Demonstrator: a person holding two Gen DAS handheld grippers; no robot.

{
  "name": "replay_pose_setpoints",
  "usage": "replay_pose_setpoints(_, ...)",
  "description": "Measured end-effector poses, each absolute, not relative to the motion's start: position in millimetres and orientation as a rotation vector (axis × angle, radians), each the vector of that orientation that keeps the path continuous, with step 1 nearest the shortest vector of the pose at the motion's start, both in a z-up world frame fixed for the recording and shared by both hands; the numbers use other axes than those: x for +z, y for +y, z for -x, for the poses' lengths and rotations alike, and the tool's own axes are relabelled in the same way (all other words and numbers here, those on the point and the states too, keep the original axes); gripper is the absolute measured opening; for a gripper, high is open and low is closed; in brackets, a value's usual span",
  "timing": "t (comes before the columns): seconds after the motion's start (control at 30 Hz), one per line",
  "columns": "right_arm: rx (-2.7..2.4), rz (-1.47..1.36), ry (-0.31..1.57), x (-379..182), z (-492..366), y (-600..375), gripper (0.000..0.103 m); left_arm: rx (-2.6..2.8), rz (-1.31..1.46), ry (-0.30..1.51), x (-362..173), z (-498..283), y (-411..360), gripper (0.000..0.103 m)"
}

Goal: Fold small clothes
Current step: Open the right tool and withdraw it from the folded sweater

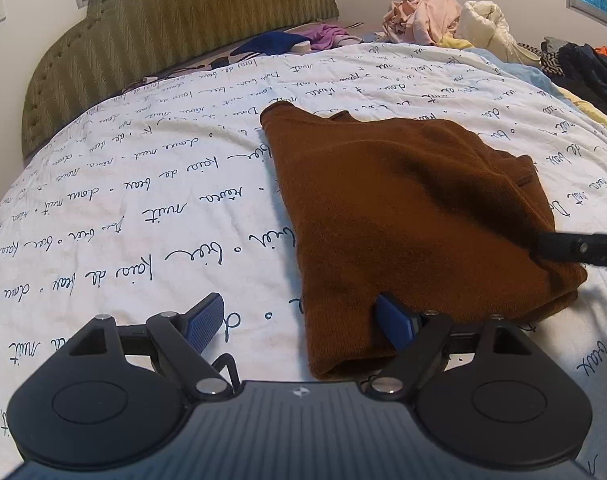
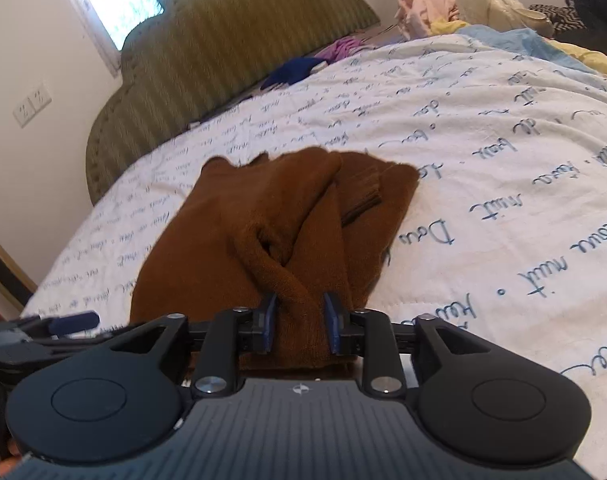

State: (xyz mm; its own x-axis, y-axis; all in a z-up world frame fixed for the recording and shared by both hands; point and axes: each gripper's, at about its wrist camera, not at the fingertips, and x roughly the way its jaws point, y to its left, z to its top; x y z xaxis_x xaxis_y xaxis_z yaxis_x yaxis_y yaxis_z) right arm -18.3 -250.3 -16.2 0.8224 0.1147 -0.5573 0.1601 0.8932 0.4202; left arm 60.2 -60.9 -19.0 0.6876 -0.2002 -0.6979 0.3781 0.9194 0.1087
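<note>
A brown knit sweater (image 1: pixel 403 208) lies partly folded on the white bedspread (image 1: pixel 143 200). My left gripper (image 1: pixel 299 320) is open at the sweater's near left corner; its right finger (image 1: pixel 395 324) touches the fabric and its left finger rests over the bedspread. My right gripper (image 2: pixel 299 320) is shut on a bunched fold of the sweater (image 2: pixel 287 220) at its near edge. The right gripper's finger also shows at the right edge of the left wrist view (image 1: pixel 575 248), on the sweater's right side.
A green padded headboard (image 1: pixel 175 28) stands at the back. A pile of pink and cream clothes (image 1: pixel 435 16) lies at the far right, with dark garments (image 1: pixel 583 68) beside it. Blue and purple items (image 1: pixel 295 40) lie by the headboard.
</note>
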Motion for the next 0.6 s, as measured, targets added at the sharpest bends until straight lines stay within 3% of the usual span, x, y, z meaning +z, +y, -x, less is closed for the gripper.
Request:
replay_pose_setpoints(0.1,-0.050,-0.512,0.582,-13,25,-261,0.056,-0.340,-0.221,0.761,-18,-63,-56,0.083)
replay_pose_setpoints(0.13,-0.052,-0.530,0.583,-14,26,-265,0.059,-0.354,-0.193,0.772,-18,-66,-53,0.083)
replay_pose_setpoints(0.37,0.110,-0.762,0.683,-46,14,-280,0.059,-0.542,0.228,0.980,-35,-95,-18,0.082)
replay_pose_setpoints(0.43,0.123,-0.760,0.685,-50,7,-276,0.050,-0.543,0.289,0.997,-42,-99,-14,0.071)
replay_pose_setpoints(0.47,0.118,-0.753,0.689,-51,4,-275,0.036,-0.546,0.289,0.997,-43,-100,-14,0.047)
replay_pose_setpoints(0.5,0.121,-0.770,0.693,-54,0,-276,0.026,-0.560,0.297,1.008,-44,-101,-14,0.031)
replay_pose_setpoints(0.6,0.134,-0.815,0.671,-52,-3,-281,0.021,-0.576,0.326,1.007,-41,-99,-13,0.019)
